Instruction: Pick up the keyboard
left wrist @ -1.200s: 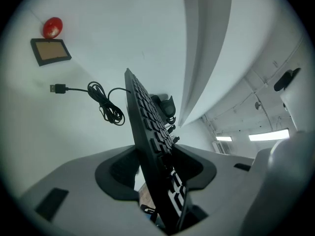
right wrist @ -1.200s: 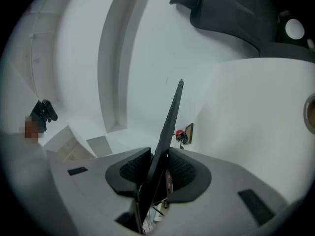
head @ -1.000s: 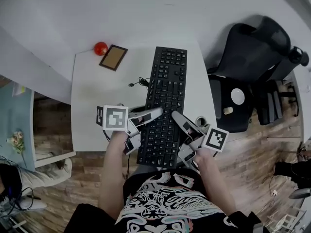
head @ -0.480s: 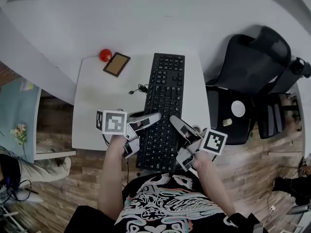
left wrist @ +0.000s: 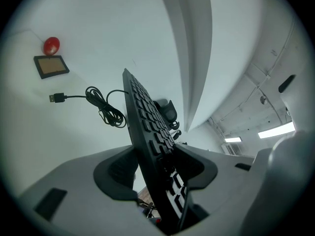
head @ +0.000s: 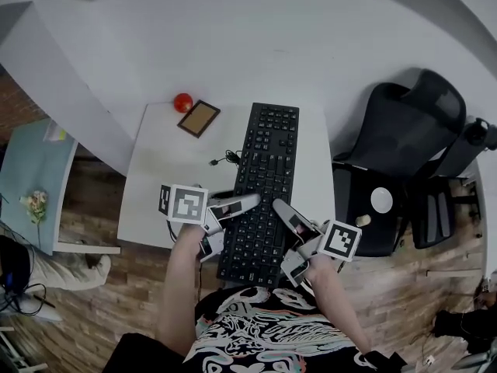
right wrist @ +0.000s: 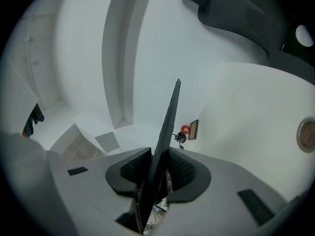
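Observation:
The black keyboard (head: 268, 169) lies lengthwise on the white table (head: 163, 185), its near end past the front edge. My left gripper (head: 237, 220) straddles its left edge near that end. In the left gripper view the keyboard (left wrist: 147, 127) runs slanted between the jaws of the left gripper (left wrist: 155, 166). They have just been opening, and the pads sit loosely beside it. My right gripper (head: 286, 235) holds the right edge. In the right gripper view both pads of the right gripper (right wrist: 157, 173) press on the thin keyboard (right wrist: 167, 127).
The keyboard's cable (head: 225, 158) lies coiled on the table to its left. A red ball (head: 183, 102) and a small brown frame (head: 199, 118) sit at the far left corner. A black office chair (head: 396, 162) stands right of the table. Wood floor lies below the front edge.
The head view has shifted, so the table sits lower and further right in the picture. Both grippers and the keyboard keep their places relative to the table.

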{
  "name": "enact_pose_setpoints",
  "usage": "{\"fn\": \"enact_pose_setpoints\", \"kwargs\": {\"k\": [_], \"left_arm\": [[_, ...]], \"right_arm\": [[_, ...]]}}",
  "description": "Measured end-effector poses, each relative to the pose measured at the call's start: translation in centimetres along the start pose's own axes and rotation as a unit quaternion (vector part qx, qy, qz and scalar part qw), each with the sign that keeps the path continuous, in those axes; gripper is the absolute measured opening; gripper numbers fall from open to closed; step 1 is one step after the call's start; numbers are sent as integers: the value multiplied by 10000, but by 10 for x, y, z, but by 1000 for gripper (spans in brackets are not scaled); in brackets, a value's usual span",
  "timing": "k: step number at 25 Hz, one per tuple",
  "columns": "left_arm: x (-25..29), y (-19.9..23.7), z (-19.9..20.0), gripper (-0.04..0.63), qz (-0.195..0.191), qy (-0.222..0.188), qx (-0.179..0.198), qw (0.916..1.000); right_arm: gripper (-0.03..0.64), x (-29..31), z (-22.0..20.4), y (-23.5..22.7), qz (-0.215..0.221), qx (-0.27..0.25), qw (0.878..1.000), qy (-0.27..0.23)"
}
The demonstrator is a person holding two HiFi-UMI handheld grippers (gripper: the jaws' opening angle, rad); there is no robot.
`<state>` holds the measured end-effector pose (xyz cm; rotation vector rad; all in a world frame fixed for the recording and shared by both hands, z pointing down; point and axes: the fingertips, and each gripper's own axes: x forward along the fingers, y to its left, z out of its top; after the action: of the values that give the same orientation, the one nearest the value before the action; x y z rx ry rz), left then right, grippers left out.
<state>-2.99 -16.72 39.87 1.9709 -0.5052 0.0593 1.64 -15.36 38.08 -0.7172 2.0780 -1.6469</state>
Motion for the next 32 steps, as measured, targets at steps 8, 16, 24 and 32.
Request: {"fn": "enact_pose_setpoints", "kwargs": {"k": [8, 16, 24, 32], "left_arm": [[-7, -8, 8, 213, -12, -21, 222, 9998], [-4, -11, 6, 213, -35, 23, 255, 9997], [-5, -13, 4, 213, 32, 83, 296, 9995], [-5, -13, 4, 213, 79, 90, 288, 9995]], "right_arm": [[120, 2, 0, 9, 71, -84, 9998, -150], [118, -2, 0, 10, 111, -73, 9997, -227], [117, -6, -2, 9, 137, 15, 9995, -295], [117, -5, -3, 8, 153, 86, 9995, -260]]}}
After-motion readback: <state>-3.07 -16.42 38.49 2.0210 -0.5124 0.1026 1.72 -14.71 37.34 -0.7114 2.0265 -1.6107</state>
